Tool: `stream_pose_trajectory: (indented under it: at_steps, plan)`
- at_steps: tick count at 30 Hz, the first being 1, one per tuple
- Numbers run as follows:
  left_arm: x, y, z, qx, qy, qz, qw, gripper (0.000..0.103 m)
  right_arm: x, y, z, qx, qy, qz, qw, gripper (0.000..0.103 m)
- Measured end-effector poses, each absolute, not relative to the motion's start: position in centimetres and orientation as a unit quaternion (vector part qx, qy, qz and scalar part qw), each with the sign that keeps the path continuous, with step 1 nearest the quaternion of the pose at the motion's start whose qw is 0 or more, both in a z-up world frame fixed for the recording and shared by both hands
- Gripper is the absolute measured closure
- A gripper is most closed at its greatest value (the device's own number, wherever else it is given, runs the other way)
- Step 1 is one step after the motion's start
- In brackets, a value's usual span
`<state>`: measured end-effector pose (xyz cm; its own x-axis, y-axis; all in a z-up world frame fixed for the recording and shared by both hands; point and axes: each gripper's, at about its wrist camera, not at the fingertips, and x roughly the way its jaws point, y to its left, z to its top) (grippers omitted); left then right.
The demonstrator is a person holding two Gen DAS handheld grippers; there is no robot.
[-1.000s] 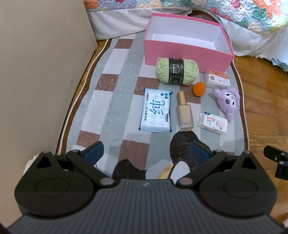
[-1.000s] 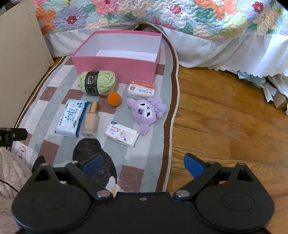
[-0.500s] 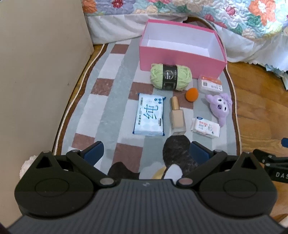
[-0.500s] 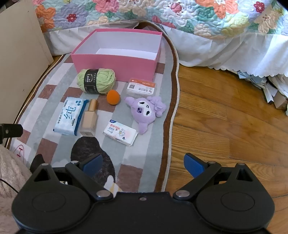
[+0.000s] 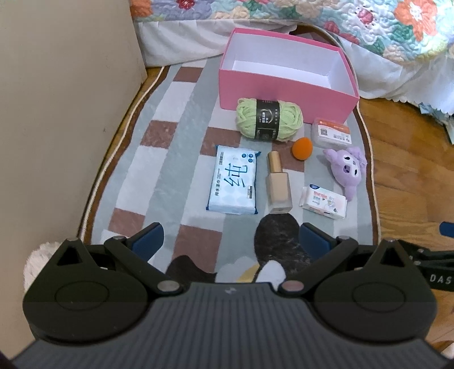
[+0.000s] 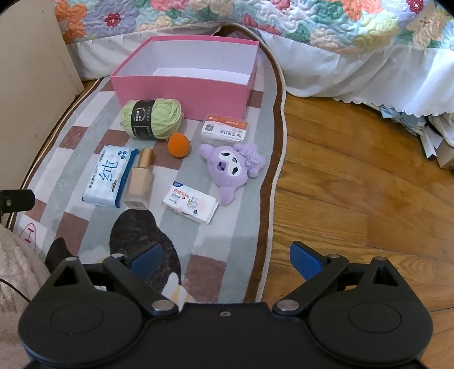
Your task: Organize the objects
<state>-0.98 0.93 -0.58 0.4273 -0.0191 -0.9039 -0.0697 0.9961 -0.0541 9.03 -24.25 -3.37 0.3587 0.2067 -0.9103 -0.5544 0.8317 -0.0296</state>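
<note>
An open, empty pink box (image 5: 283, 90) (image 6: 181, 90) stands at the far end of a checked rug. In front of it lie a green yarn ball (image 5: 269, 119) (image 6: 151, 119), an orange sponge ball (image 5: 302, 147) (image 6: 178, 144), a small clear case with an orange label (image 5: 332, 136) (image 6: 225, 130), a purple plush (image 5: 347, 170) (image 6: 231, 169), a blue wipes pack (image 5: 234, 180) (image 6: 109, 176), a foundation bottle (image 5: 278, 184) (image 6: 139, 181) and a small tissue pack (image 5: 325, 201) (image 6: 190, 201). My left gripper (image 5: 231, 241) and right gripper (image 6: 225, 258) are open, empty, and short of all objects.
A beige panel (image 5: 62, 113) stands along the rug's left side. A bed with a floral quilt (image 6: 283, 22) and white skirt lies behind the box. Wooden floor (image 6: 354, 184) lies right of the rug. Something fluffy and white (image 6: 14, 269) is at the lower left.
Both grippers have shifted slightly relative to the objects; the views have changed a little. Jaws stay open. No object has moved.
</note>
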Motion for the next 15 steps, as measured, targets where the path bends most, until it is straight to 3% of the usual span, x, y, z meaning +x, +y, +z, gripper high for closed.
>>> stream_pose_trajectory:
  at_steps: [15]
  plan:
    - [-0.91, 1.26, -1.15, -0.061, 0.539, 0.038, 0.839, 0.000, 9.56, -24.29, -4.13, -0.165, 0.527, 0.248, 0.795, 0.003]
